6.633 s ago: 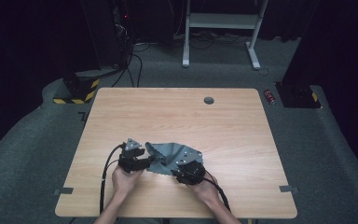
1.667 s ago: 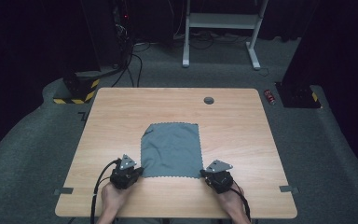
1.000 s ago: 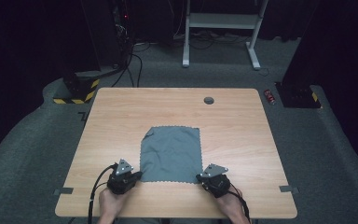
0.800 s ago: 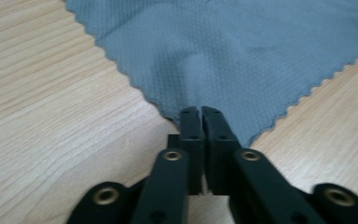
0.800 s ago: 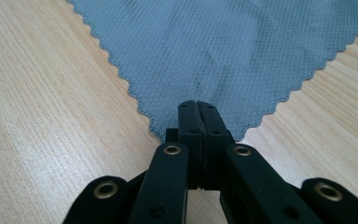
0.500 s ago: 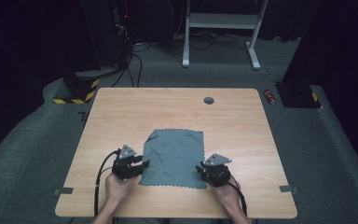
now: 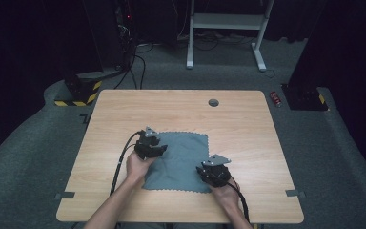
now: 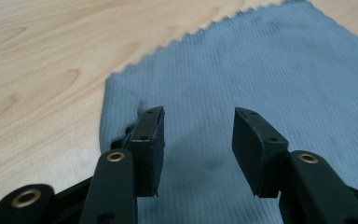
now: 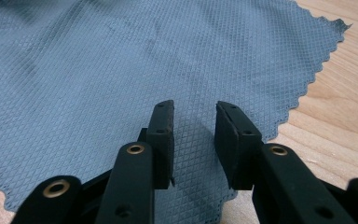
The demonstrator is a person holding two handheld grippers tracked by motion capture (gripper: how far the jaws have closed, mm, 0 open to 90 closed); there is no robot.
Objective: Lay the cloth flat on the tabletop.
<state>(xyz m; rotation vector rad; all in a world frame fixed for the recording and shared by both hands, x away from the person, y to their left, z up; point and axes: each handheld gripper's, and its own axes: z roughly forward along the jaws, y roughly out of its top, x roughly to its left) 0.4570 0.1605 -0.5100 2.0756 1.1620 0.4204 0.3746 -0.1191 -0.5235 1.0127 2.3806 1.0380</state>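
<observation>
High view: grey cloth point(image 7: 180, 160) lies flat on the worktop point(image 7: 124, 109), near the front edge, roughly centred between the left and right edges. Edges are zigzag-cut; its left side is skewed, so the outline is not square to the worktop.

Left gripper point(image 7: 158, 151) sits at the cloth's left edge, toward the far-left corner of the cloth, held in the person's left hand point(image 7: 138, 166). Cable point(image 7: 120, 164) trails back toward the front edge.

Right gripper point(image 7: 205, 174) sits over the cloth's front-right corner, held in the right hand point(image 7: 225, 193), grey plate on top.

Left gripper view: jaws spread, have just been opening. Cloth point(image 8: 242, 79) lies below and ahead of them, nothing pinched; the pads are clear of the fabric. A rounded, folded-looking cloth edge shows just left of the left jaw, bare wood beyond it.

Right gripper view: jaws parted, narrower gap than the left pair, also just been opening. Cloth point(image 9: 121, 70) lies flat under and between them, not gripped. Zigzag edge runs off to the right, with bare worktop point(image 9: 345, 107) past it.

Both grippers low over the cloth, well apart from each other. Round grommet point(image 7: 213, 102) near the worktop's far edge, clear of the cloth.
</observation>
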